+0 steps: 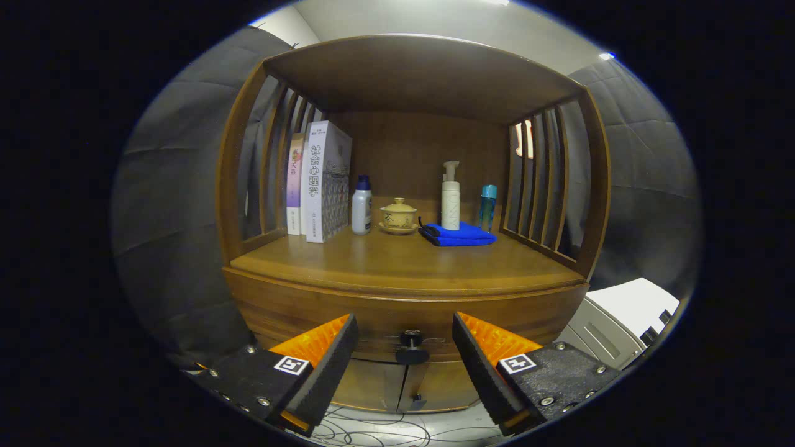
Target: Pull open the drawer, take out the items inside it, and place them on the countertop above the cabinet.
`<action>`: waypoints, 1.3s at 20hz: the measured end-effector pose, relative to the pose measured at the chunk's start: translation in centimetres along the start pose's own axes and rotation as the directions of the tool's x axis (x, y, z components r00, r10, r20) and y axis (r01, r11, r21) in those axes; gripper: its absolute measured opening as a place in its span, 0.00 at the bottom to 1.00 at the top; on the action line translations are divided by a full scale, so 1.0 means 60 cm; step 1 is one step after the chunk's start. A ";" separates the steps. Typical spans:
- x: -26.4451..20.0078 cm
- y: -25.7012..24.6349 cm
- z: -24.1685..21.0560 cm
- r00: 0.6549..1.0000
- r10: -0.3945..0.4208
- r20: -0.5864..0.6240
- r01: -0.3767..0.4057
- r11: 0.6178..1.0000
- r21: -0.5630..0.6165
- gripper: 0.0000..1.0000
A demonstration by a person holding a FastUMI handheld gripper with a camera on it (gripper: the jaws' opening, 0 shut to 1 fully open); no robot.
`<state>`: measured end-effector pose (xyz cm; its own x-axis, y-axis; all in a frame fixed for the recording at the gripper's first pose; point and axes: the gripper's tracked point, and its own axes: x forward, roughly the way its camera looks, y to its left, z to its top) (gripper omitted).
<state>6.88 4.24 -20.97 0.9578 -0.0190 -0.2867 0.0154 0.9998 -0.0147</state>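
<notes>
Gripper [405,338]: 2 fingers spread wide, holding nothing, their tips level with the drawer front. Drawer knob [411,346]: 1 dark round knob, seen in the gap between the fingers, touched by neither. Drawer [379,313]: 1 curved wooden front, shut, directly under the countertop; contents hidden. Lower doors [397,385]: 2 wooden doors below the drawer, closed, a small dark pull at their meeting edge. Floor [385,428]: pale, with thin dark cables lying loose beneath the cabinet. Countertop [397,264]: wooden desk surface above the drawer, bare along its front, enclosed by slatted side panels and a wooden top. Items at the back of the countertop, left to right: books [320,183], upright against the left slats; 1 white bottle with a dark blue cap [361,205]; 1 lidded yellow tea cup on a saucer [398,216]; 1 white pump bottle [450,197], standing on a folded blue cloth [458,234]; 1 slim teal bottle [487,208], near the right slats. White box-shaped unit [627,320]: beside the cabinet, to its right.
</notes>
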 end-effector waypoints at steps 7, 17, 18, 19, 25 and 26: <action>0.053 -0.010 -0.046 1.000 -0.019 0.023 0.020 1.000 -0.016 0.95; 0.115 -0.005 -0.123 0.998 0.020 -0.063 -0.018 0.999 0.028 0.50; 0.115 -0.007 -0.123 0.999 0.017 -0.049 -0.016 0.999 0.029 0.49; 0.114 -0.008 -0.121 0.999 0.017 -0.029 -0.016 0.999 0.031 0.47; 0.109 -0.007 -0.126 1.000 0.021 -0.022 -0.020 0.998 0.052 0.36; 0.106 -0.007 -0.127 0.999 0.022 -0.030 -0.021 0.998 0.055 0.35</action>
<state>10.76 3.62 -30.05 0.9489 0.0032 -0.3156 0.0114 0.9990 0.0442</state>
